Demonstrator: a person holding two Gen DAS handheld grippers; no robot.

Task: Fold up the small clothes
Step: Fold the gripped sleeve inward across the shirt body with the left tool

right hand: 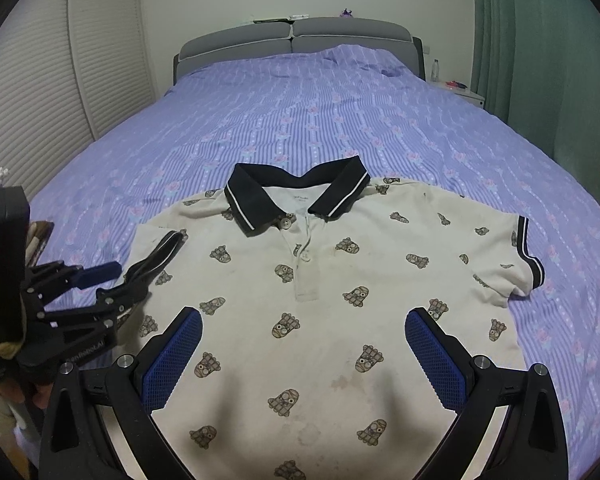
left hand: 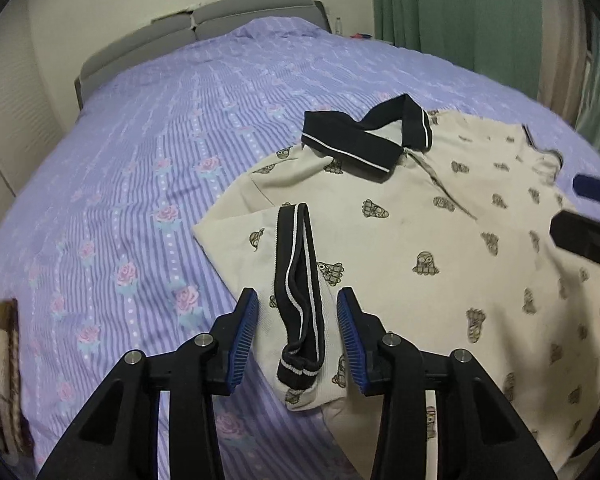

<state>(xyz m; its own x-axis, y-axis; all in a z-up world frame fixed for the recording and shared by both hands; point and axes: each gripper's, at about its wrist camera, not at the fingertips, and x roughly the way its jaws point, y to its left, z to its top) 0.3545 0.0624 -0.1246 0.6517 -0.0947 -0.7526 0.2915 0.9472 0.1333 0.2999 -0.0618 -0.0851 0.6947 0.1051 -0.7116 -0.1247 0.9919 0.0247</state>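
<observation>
A cream polo shirt [right hand: 320, 280] with small cartoon prints and a dark collar [right hand: 260, 196] lies face up on the bed. Its left sleeve is folded inward, so the dark striped cuff [left hand: 300, 248] rests on the chest. My left gripper [left hand: 297, 296] stands open astride that cuff, and a gap shows between each blue pad and the cloth. In the right wrist view the left gripper [right hand: 120, 286] sits at the shirt's left edge by the cuff [right hand: 162, 250]. My right gripper [right hand: 303, 314] hangs open and wide over the shirt's lower front, holding nothing. The right sleeve [right hand: 516, 256] lies spread out flat.
The purple striped bedspread [right hand: 300, 112] runs back to a grey headboard [right hand: 292, 40]. Green curtains [right hand: 540, 60] hang on the right beside a white nightstand [right hand: 466, 94]. White louvred doors [right hand: 60, 80] stand on the left. Folded patterned cloth [left hand: 4, 360] sits at the bed's near left edge.
</observation>
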